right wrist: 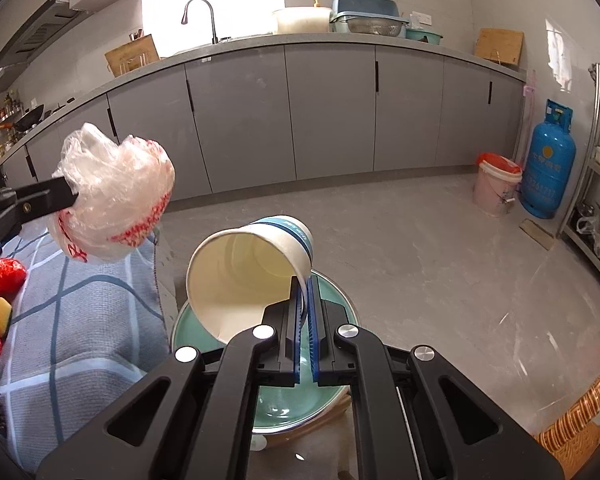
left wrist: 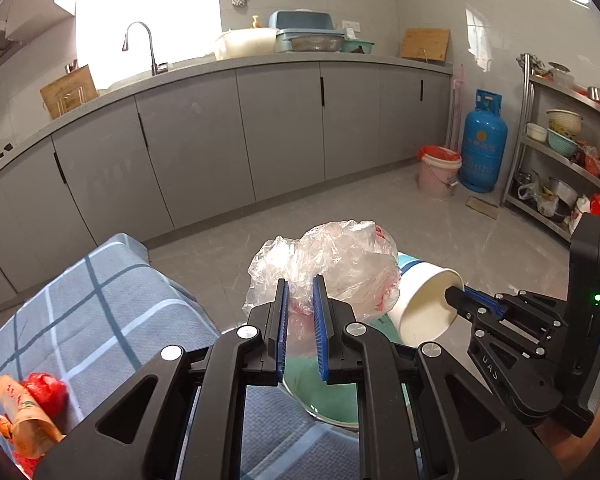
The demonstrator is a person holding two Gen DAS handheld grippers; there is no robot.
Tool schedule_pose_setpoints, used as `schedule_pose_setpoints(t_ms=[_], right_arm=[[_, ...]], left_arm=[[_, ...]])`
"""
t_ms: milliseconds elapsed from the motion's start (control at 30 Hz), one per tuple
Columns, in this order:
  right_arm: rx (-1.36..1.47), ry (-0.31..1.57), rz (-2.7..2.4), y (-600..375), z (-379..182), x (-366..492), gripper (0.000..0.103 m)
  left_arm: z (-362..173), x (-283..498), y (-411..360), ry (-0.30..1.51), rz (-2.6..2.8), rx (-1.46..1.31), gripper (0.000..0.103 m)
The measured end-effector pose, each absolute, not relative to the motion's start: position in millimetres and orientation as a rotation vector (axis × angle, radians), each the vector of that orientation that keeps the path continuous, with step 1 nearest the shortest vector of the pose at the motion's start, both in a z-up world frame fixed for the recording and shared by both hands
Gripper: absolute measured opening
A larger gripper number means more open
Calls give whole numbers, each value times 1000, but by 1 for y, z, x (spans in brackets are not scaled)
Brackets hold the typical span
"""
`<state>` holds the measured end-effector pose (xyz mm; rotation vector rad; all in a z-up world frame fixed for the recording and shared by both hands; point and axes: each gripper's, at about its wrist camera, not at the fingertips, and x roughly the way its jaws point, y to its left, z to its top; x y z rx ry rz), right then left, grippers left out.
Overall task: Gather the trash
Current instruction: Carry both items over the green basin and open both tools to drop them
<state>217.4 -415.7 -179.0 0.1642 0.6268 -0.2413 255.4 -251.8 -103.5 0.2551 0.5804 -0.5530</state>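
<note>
Here, left gripper (left wrist: 301,296) fingers clamping crumpled plastic bag (left wrist: 332,264), right gripper (right wrist: 304,296) fingers pinching paper cup (right wrist: 252,268) rim, over green bin (right wrist: 332,300).

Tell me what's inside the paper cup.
The paper cup looks empty: bare white walls and bottom. The right gripper pinches its rim, hiding a small strip there.

Colours in the kitchen

The plastic bag (right wrist: 114,200) was clear with red print; the paper cup (right wrist: 252,272) white with blue bands; the bowl (right wrist: 332,300) pale green; the cloth (left wrist: 112,312) grey-blue checked; the gas cylinder (right wrist: 550,160) bright blue.
</note>
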Motion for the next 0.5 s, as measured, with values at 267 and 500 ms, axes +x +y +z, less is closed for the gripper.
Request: schedule_pose_setpoints(t_ms=[267,500], right_arm=[[187,665,-255,-429,-208,235,22],[194,674,-266,-430,-213,226,36]], left_arm=[[-118,269,-262,588,-538,275,62],[-118,280,-242,605,-465,257,73]])
